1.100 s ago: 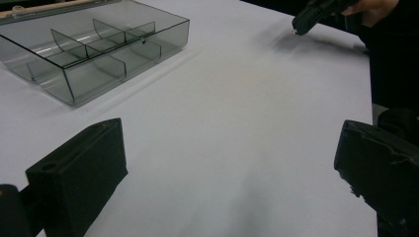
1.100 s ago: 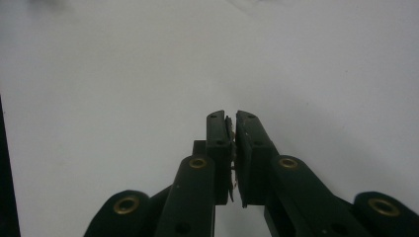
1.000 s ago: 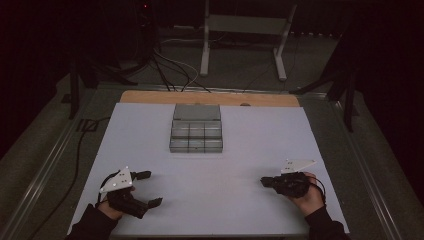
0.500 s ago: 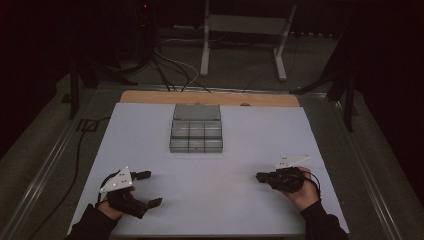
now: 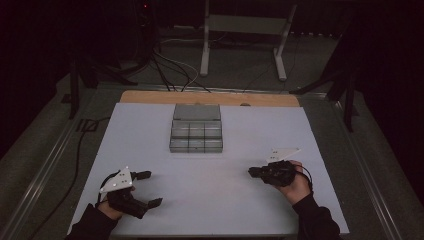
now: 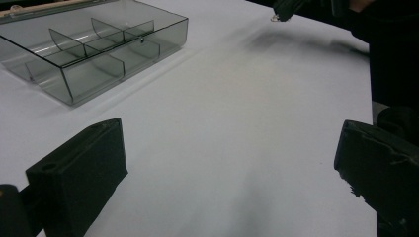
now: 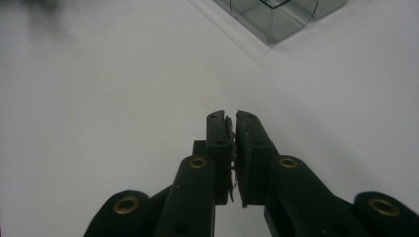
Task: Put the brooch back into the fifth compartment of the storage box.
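A clear divided box (image 5: 196, 134) sits untouched toward the far middle of a white table (image 5: 150, 125), its compartments looking empty, while the two grippers wait near the front edge, well apart from it and from each other; judging by this, the work has not begun and everything is left to do. The left gripper (image 5: 146, 188) has its jaws spread wide with nothing between them, and the right gripper (image 5: 251, 172) has its jaws pressed together on nothing. Bare tabletop lies between tools and box, leaving free room to move.
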